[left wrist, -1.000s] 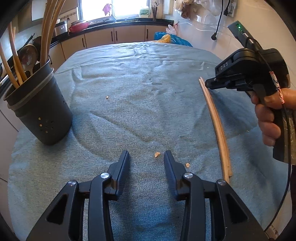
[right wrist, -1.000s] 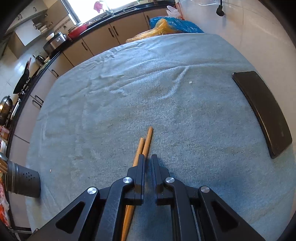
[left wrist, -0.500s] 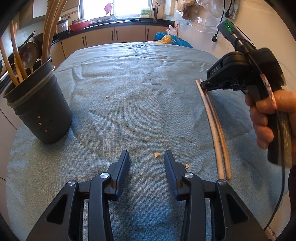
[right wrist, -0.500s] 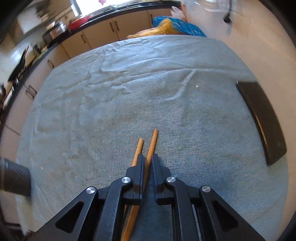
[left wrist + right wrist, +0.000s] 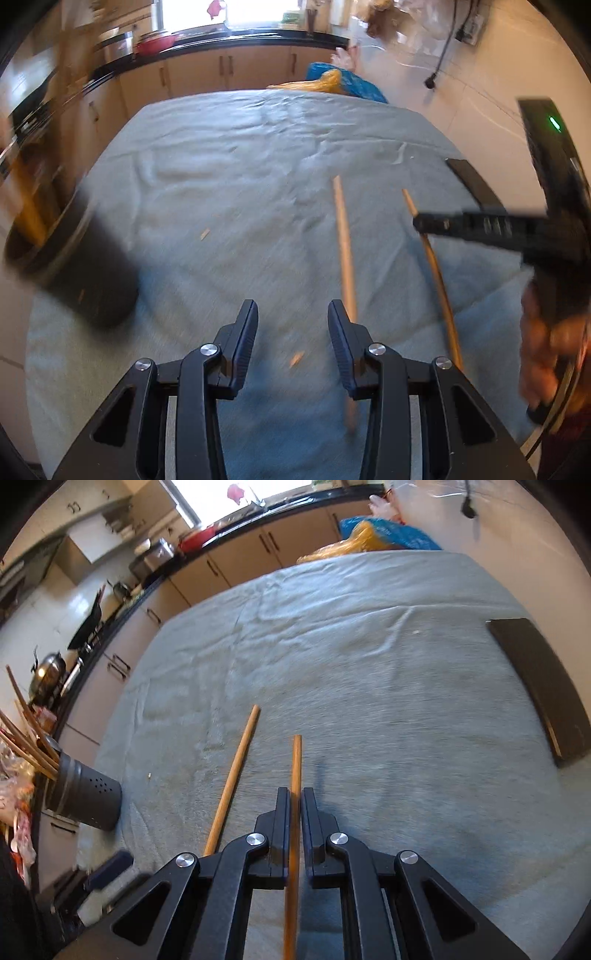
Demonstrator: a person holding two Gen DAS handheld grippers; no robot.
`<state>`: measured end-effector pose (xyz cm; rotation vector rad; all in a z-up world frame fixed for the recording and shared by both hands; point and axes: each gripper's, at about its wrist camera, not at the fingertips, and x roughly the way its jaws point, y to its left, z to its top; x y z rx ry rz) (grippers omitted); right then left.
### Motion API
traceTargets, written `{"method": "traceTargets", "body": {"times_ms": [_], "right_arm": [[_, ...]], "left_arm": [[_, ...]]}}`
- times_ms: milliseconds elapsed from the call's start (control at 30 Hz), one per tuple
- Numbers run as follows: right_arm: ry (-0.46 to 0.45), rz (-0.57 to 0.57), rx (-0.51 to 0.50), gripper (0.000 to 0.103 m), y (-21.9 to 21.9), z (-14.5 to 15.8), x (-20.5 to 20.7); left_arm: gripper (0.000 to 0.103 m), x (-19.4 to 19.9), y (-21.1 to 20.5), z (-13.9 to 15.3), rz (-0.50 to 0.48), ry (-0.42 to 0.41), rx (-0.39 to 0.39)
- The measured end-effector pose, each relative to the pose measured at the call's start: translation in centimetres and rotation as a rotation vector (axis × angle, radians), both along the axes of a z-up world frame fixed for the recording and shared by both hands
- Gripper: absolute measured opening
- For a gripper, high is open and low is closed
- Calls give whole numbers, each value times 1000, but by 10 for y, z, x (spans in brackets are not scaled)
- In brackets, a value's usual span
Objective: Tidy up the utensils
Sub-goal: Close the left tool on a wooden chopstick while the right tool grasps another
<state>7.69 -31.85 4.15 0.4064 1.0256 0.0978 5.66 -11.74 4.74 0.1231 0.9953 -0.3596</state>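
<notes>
The held chopstick (image 5: pixel 296 771), thin, stiff, light and likely slippery, sits clamped in the right gripper (image 5: pixel 294 805) jaws; the loose chopstick (image 5: pixel 236 771) lies at ten o'clock on the bench (image 5: pixel 406 720). The left gripper (image 5: pixel 291 325) jaws stand apart, empty.

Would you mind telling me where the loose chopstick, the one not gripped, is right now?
In the right wrist view the loose chopstick lies on the grey cloth, just left of the chopstick clamped in the right gripper, with the utensil holder farther left.
</notes>
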Motion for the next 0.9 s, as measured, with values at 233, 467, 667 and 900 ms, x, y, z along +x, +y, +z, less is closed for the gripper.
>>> {"method": "traceTargets", "body": {"times_ms": [233, 467, 667, 900], "right_arm": [[-50, -58, 32, 6, -34, 8, -22], [-71, -67, 75, 6, -54, 11, -32], [-80, -70, 102, 6, -61, 10, -34], [-104, -74, 122, 6, -59, 11, -36]], "left_arm": [[38, 62, -68, 2, -35, 87, 77], [27, 108, -102, -26, -9, 156, 180], [11, 119, -108, -36, 10, 161, 184], [5, 93, -107, -29, -3, 70, 150]]}}
